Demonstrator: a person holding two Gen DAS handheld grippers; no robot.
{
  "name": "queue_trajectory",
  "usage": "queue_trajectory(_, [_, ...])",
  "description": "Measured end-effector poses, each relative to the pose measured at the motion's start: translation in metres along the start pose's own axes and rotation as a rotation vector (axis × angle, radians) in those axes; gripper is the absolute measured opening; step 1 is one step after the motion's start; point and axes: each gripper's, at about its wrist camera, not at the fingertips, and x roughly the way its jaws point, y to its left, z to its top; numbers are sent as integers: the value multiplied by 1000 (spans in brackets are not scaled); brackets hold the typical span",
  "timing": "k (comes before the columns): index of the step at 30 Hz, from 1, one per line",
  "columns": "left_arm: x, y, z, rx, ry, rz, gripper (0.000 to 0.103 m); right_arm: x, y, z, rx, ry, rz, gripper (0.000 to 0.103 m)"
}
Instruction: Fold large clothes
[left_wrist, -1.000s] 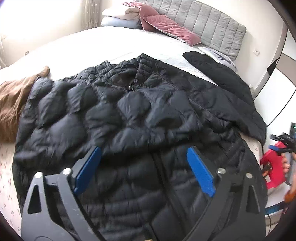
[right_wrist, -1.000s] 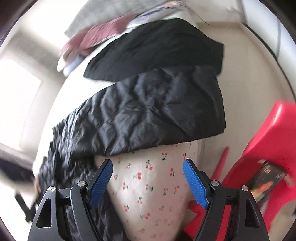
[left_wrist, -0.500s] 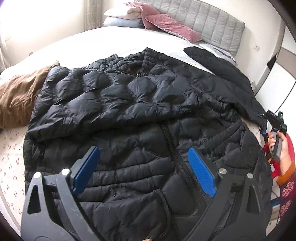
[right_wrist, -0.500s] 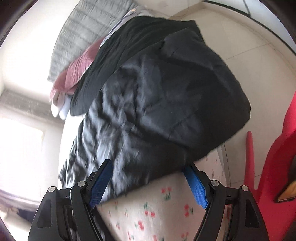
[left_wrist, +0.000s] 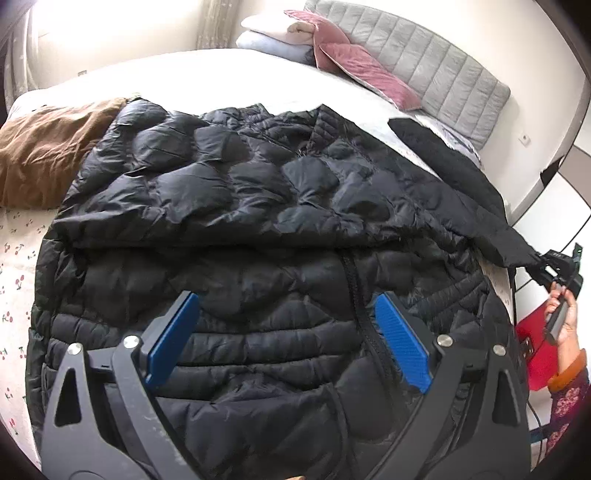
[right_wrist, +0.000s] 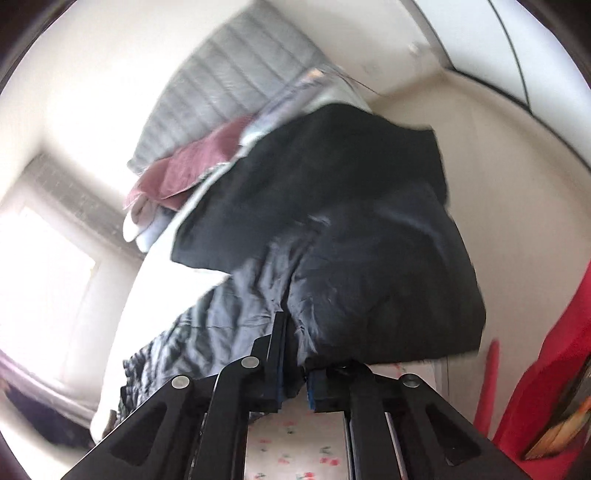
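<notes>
Jacket (left_wrist: 266, 229), black and quilted, lies spread across the bed (left_wrist: 229, 79), front up, with one sleeve folded across its chest and the zip running down toward the camera. At the far left a brown cloth (left_wrist: 44, 155) lies on the bed, touching the jacket's shoulder. The left gripper (left_wrist: 288, 332) hangs over the lower half of the jacket with its blue pads wide apart and nothing between them. Behind the jacket, pink and white pillows (left_wrist: 332, 48) lean on the grey headboard (left_wrist: 428, 62). Right of the collar another black garment (left_wrist: 443, 155) lies along the bed's edge. At the far right the right gripper (left_wrist: 554, 267) is clamped on the jacket's sleeve cuff at the bed's edge, with a red chair (left_wrist: 535, 347) below it. In the right wrist view, blurred, the right gripper (right_wrist: 295, 373) has its jaws closed tight on a fold of the jacket (right_wrist: 369, 288), over the cherry-print sheet (right_wrist: 295, 450).
</notes>
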Motion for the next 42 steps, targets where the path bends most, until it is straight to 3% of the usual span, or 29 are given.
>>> queue_trajectory(7, [-5,23,-5,-74,-74,-26,96,-39,80,22,-199,-70,13,7])
queue_trajectory(10, [-6,36,-4,-125,-70,-50,96,-50,115,26,-275,-94,7,7])
queue_trajectory(14, [-23,54,-1,-191,-119,-98,96,-59,171,19,-364,-111,33,6])
queue_trajectory(18, [-32,67,-3,-222,-139,-91,96,-63,234,3,-474,-119,66,6])
queue_trajectory(23, [-38,80,-2,-276,-148,-127,96,-53,311,-30,-597,-94,118,6])
queue_trajectory(30, [-49,95,-1,-303,-163,-98,96,-29,400,-98,-727,-13,194,7])
queue_trajectory(36, [-54,106,0,-301,-158,-34,96,4,436,-175,-835,86,220,8])
queue_trajectory(42, [-51,121,0,-336,-124,-12,96,50,452,-243,-929,239,219,13])
